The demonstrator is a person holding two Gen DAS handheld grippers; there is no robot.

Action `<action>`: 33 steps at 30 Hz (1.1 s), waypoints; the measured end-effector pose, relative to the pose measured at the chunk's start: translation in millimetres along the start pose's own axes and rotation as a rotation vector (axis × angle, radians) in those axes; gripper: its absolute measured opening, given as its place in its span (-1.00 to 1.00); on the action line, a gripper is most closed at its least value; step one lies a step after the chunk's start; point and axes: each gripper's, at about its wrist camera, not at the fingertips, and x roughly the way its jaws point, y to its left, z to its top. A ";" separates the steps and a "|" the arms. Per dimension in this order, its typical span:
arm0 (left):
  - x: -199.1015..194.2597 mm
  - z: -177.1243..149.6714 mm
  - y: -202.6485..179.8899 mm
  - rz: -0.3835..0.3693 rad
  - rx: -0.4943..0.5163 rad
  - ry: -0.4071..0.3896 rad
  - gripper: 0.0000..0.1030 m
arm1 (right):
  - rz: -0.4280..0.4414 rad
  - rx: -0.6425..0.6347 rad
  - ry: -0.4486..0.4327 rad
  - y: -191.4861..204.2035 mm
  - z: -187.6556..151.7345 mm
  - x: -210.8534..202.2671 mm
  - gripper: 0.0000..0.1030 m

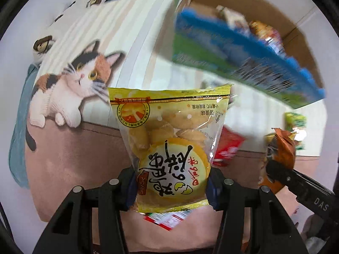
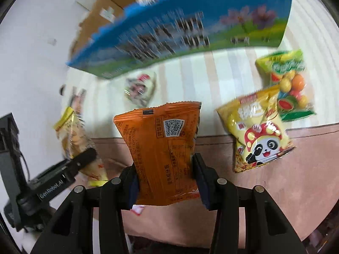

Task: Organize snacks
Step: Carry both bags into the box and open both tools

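My left gripper (image 1: pixel 169 187) is shut on a yellow egg-biscuit packet (image 1: pixel 169 139), held upright above the cat-print cover. My right gripper (image 2: pixel 166 180) is shut on an orange snack packet (image 2: pixel 163 148), its back with a QR code facing me. The orange packet also shows at the right of the left wrist view (image 1: pixel 281 154); the yellow packet shows at the left of the right wrist view (image 2: pixel 78 139). A blue and green cardboard box (image 2: pixel 180 27) with snacks inside (image 1: pixel 264 31) stands just beyond both packets.
A yellow panda snack bag (image 2: pixel 258 135), a green fruit-candy bag (image 2: pixel 286 80) and a clear wrapped snack (image 2: pixel 139 89) lie on the striped cover. A red packet (image 1: pixel 228 148) lies behind the yellow one. A calico cat print (image 1: pixel 70 89) is at left.
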 end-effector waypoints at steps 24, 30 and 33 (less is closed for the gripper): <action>-25.8 253.2 -123.9 -0.007 0.195 -0.046 -0.05 | -0.048 0.057 -0.237 21.2 212.3 -110.0 -0.06; 43.4 299.8 -115.8 0.064 0.174 0.074 -0.04 | -0.086 0.099 -0.151 6.3 237.5 -58.7 -0.06; 69.3 316.2 -114.7 0.090 0.171 0.111 -0.04 | -0.101 0.113 -0.117 -2.4 242.2 -37.6 -0.06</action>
